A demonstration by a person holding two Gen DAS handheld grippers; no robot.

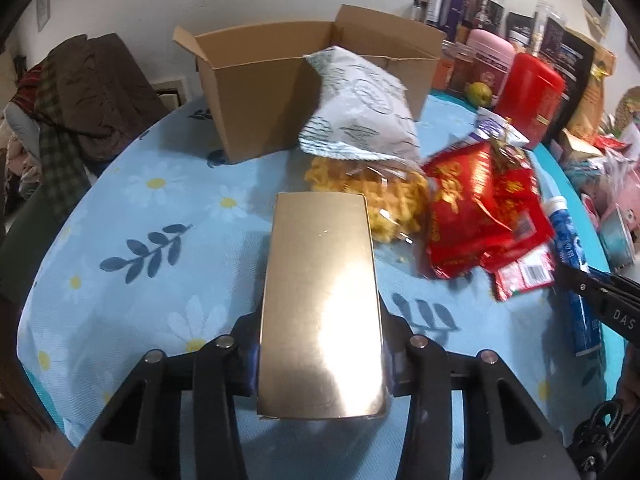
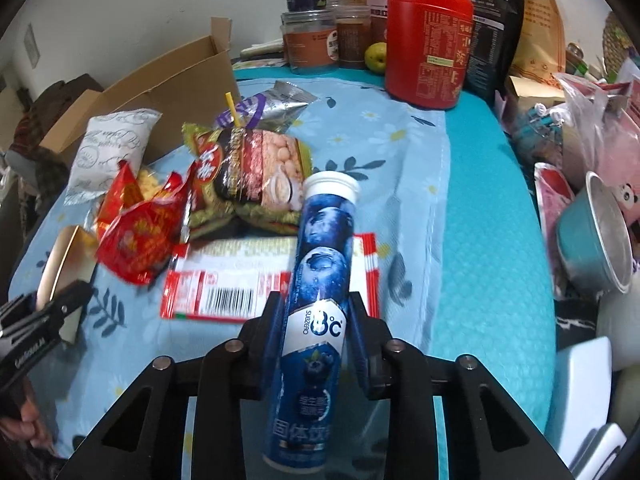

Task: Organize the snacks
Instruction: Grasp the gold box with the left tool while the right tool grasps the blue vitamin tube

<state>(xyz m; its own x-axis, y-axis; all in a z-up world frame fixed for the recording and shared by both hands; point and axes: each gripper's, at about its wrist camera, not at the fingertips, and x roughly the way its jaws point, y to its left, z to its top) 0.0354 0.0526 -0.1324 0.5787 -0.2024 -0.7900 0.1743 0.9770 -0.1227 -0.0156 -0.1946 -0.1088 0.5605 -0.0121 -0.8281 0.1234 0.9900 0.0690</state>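
Looking at the biggest stuff first: the flowery blue tablecloth (image 1: 132, 216) is covering the table, and the open cardboard box (image 1: 264, 92) is sitting at the far side, which I'm guessing is where the snacks are going; leaning against its front is a white printed bag (image 1: 360, 116), on top of a clear bag of yellow snacks (image 1: 384, 200), with red packets (image 1: 480, 208) piled just beside that. The left gripper (image 1: 320, 344) is clamping a gold box (image 1: 320, 300) by its sides, jaws narrowed onto it and it's pointing toward the cardboard box; the right gripper (image 2: 316, 344) is pinching a blue tube (image 2: 320, 280) with a white cap, jaws nearly closed around it, the tube lying over a flat red-edged packet (image 2: 224, 280).

For doing this bit well, I reckon: lift both straight up before swinging over, so the tube isn't dragging that packet along; the gold box is looking glossy, so it's probably slippery; go in one hand at a time, since the white bag is crowding the box's front edge.
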